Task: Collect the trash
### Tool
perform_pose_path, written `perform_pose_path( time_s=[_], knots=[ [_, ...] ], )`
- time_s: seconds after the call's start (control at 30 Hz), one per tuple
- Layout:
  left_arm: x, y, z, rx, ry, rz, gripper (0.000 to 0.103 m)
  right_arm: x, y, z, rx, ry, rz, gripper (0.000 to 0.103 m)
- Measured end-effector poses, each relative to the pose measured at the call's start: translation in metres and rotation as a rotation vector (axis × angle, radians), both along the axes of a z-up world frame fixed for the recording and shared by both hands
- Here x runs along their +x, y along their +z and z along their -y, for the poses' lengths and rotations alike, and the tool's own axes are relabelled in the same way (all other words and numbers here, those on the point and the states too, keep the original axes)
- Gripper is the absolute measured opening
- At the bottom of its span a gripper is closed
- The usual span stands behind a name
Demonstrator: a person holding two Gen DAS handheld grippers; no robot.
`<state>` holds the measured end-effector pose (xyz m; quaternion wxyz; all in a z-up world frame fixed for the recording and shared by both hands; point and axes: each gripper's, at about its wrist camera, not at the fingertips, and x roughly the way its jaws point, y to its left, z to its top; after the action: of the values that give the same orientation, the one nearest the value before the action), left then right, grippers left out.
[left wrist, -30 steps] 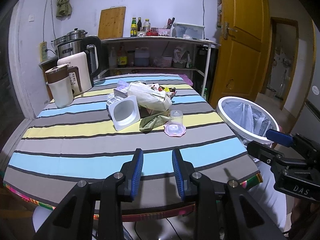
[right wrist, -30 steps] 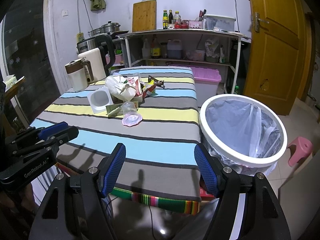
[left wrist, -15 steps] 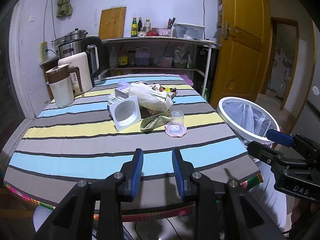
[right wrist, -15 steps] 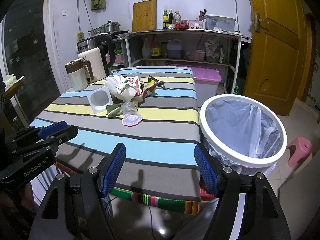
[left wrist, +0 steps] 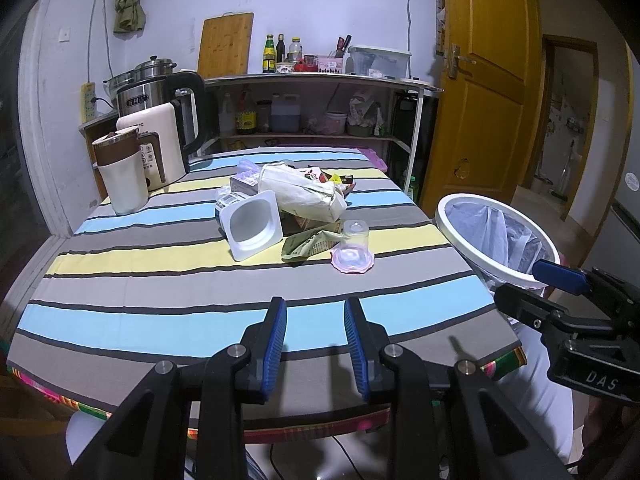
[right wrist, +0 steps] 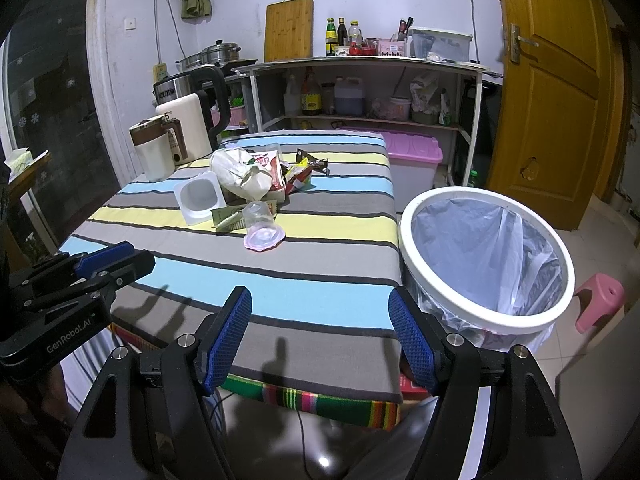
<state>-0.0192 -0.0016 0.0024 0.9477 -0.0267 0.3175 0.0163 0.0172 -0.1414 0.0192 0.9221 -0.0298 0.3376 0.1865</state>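
On the striped table (left wrist: 160,280): 1 white square tub (left wrist: 253,230) centre frame, 1 clear plastic cup (left wrist: 354,245) overturned, 1 green wrapper (left wrist: 308,244), 1 crumpled paper bag (left wrist: 300,196). Upper left: 2 kettles (left wrist: 160,144), 1 white jug (left wrist: 122,172). Right: 1 lined bin (right wrist: 486,264), 1 pink stool (right wrist: 600,300).

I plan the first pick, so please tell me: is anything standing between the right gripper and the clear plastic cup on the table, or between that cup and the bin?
Nothing visible does. Only bare striped tablecloth lies between the open right gripper and the clear plastic cup. The bin stands beside the table edge, its mouth uncovered.
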Motion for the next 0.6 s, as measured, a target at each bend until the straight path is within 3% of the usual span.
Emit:
perform_pose_path(
  time_s=[0.6],
  knots=[
    [0.015, -0.01, -0.019, -0.034, 0.02, -0.036, 0.03, 0.009, -0.008, -0.006, -0.005, 0.02, -0.021, 0.071]
  ],
)
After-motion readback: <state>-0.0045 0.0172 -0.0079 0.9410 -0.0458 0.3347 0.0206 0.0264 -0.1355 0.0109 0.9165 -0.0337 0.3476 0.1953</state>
